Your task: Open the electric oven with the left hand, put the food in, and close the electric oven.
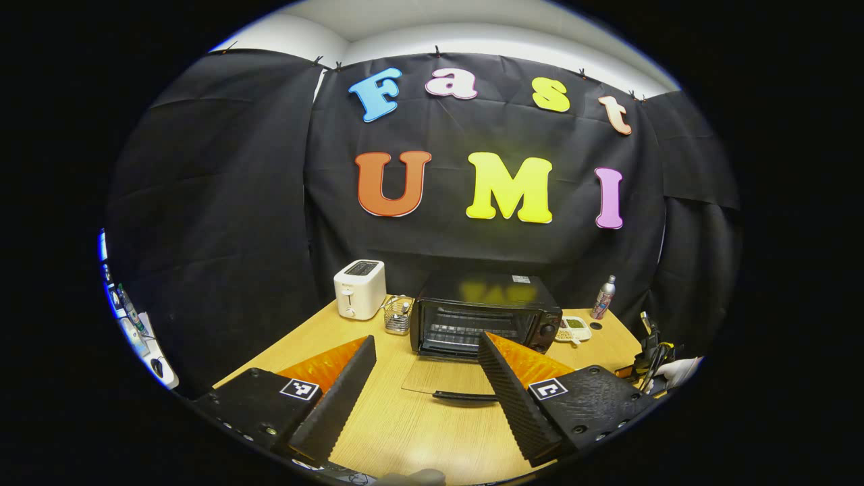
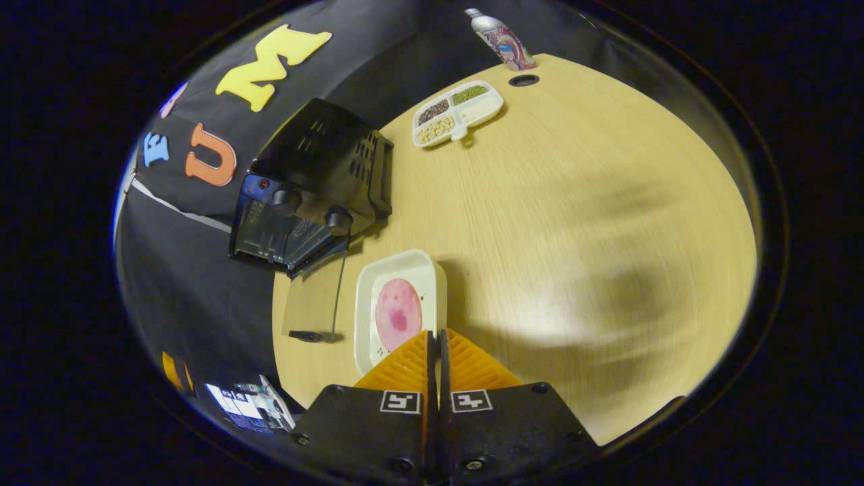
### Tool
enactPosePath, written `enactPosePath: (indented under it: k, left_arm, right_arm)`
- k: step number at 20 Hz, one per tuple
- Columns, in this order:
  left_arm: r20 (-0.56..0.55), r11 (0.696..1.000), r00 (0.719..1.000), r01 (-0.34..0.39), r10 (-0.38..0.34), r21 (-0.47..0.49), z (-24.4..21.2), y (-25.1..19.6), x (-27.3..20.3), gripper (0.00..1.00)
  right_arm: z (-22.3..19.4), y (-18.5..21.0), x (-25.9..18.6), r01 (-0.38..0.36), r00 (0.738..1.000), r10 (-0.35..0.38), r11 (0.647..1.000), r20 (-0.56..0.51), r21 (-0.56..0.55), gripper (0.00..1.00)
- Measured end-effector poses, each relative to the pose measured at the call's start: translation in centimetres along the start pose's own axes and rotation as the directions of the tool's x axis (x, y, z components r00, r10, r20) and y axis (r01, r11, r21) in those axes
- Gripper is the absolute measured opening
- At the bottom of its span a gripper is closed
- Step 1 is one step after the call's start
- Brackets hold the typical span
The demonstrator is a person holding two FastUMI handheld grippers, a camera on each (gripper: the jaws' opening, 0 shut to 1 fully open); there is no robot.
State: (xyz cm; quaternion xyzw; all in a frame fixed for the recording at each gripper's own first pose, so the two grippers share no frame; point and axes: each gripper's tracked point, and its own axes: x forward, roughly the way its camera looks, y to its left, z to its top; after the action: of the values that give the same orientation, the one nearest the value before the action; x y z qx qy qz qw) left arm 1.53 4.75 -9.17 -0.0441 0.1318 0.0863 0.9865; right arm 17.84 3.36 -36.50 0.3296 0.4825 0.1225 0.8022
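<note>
The black electric oven (image 1: 482,314) stands at the back of the wooden table (image 1: 405,432), its glass door (image 1: 439,376) folded down flat and the black handle (image 1: 466,396) towards me. My left gripper (image 1: 426,339) hangs open in front of the door, touching nothing. In the right gripper view, a white tray (image 2: 398,270) carries a round pink slice of food (image 2: 397,314) and sits to the right of the oven (image 2: 317,175) and its lowered door (image 2: 310,304). My right gripper (image 2: 435,334) is shut, its tips on the tray's near rim.
A white toaster (image 1: 360,289) and a wire basket (image 1: 398,315) stand left of the oven. A divided dish of beans (image 2: 459,111) and a bottle (image 2: 503,37) are at the table's far side. The other gripper and a hand (image 1: 665,361) are at the right table edge.
</note>
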Motion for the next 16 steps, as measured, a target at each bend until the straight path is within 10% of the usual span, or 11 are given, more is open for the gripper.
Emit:
enactPosePath:
  k: [8, 16]
  left_arm:
    - [0.005, 0.998, 1.000, 0.022, -0.022, 0.067, 0.8, 0.1, -0.8, 0.97]
    - [-0.012, 0.987, 0.997, 0.083, -0.083, 0.134, 0.8, 0.4, -0.7, 0.97]
  right_arm:
    - [0.1, 7.2, -2.7, -0.112, 0.977, 0.089, 0.987, 0.193, 0.112, 0.04]
    - [-4.0, 18.0, 4.5, -0.237, 0.916, 0.126, 0.935, 0.381, 0.262, 0.04]
